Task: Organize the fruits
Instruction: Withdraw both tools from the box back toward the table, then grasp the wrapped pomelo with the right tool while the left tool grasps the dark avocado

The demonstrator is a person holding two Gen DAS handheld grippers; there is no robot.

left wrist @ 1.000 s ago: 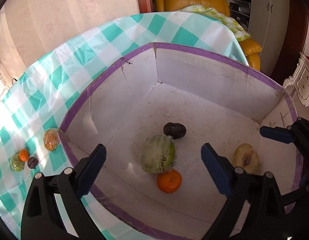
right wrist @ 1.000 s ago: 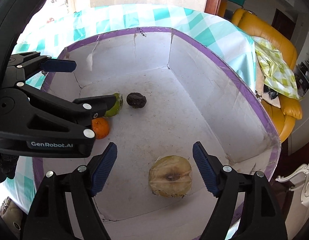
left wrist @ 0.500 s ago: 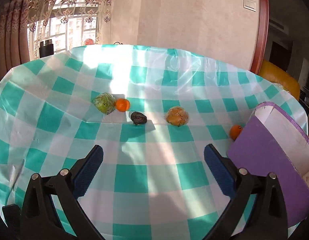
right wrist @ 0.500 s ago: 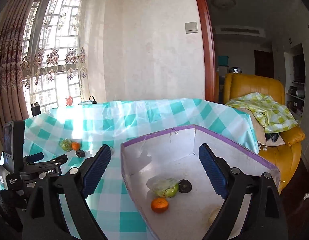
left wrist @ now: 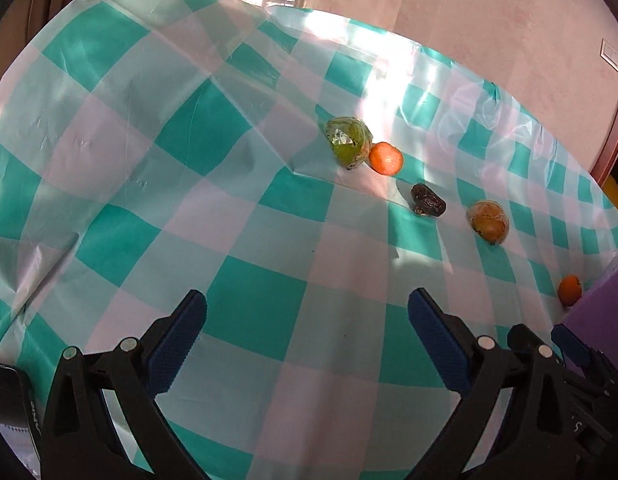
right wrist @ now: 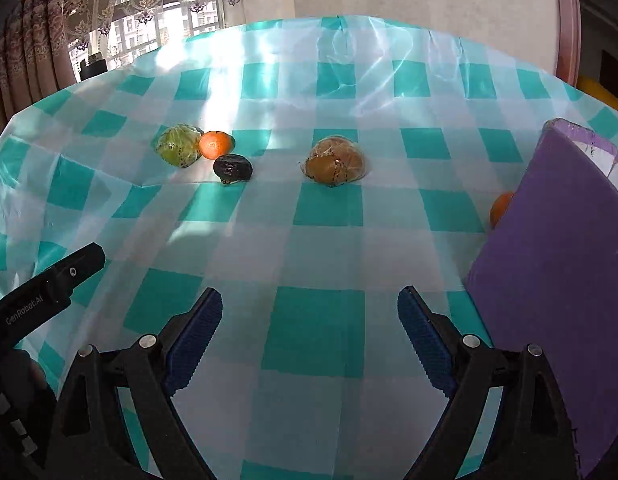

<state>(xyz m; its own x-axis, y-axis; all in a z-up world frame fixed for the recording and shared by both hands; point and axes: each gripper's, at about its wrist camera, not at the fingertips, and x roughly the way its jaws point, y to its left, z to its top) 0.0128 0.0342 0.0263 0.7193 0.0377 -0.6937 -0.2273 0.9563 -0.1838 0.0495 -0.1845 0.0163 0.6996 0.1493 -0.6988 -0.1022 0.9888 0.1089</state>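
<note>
Several fruits lie on the green-checked tablecloth [left wrist: 249,312]: a wrapped green fruit [left wrist: 348,143] [right wrist: 177,146], an orange [left wrist: 385,158] [right wrist: 215,145] touching it, a dark fruit [left wrist: 428,199] [right wrist: 232,167], a wrapped yellow-brown fruit [left wrist: 488,221] [right wrist: 335,161], and a second orange [left wrist: 569,289] [right wrist: 500,207] against the purple box [right wrist: 549,272] [left wrist: 605,316]. My left gripper [left wrist: 307,344] is open and empty, well short of the fruits. My right gripper [right wrist: 311,340] is open and empty, left of the box.
The left gripper's finger [right wrist: 65,276] shows at the right wrist view's left edge. A dark bottle [right wrist: 93,67] stands at the table's far edge by the window. The cloth is creased near the green fruit.
Both grippers have left the box interior and swung toward the fruits on the table. Both have come lower and closer to the cloth. Jaws stay open.
</note>
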